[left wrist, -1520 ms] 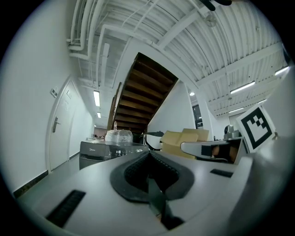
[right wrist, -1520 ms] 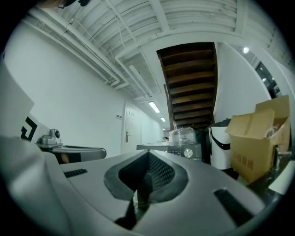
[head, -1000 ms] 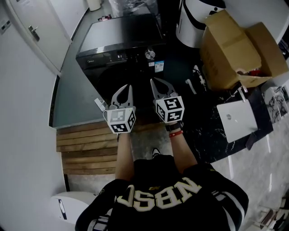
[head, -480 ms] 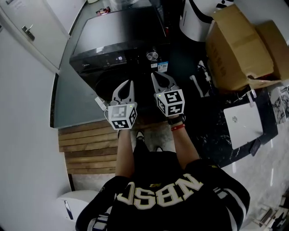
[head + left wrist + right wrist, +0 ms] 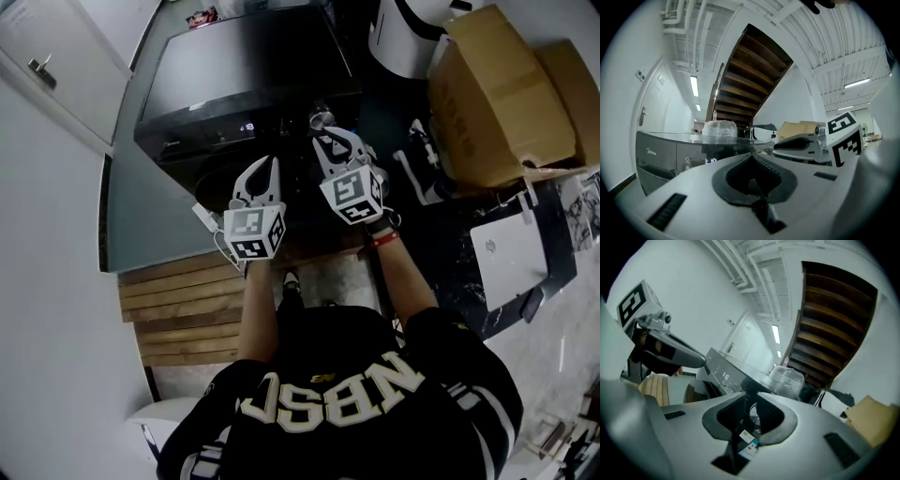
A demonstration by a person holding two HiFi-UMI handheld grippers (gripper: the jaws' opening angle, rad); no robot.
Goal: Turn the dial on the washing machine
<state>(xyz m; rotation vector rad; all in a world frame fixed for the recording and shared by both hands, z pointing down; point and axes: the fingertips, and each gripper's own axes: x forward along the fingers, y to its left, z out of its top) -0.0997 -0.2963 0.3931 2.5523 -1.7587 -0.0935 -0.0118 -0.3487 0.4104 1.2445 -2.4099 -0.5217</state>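
My L gripper (image 5: 265, 163): jaws closed, tips meeting, nothing in them, held level before the washing machine (image 5: 244, 75) front. My R gripper (image 5: 330, 142) is just beside it, rolled a bit. Its jaws have just been opening and now stand a narrow gap apart, w/ nothing between the pads. Thru that gap I see the dial (image 5: 321, 118) just ahead of the tips, pads not on it. It sits at the control panel's R end, lit display (image 5: 246, 127) to its L. On the machine's top, 1 plastic-wrapped bundle (image 5: 719, 129). Cardboard box (image 5: 497, 94) off to the R.
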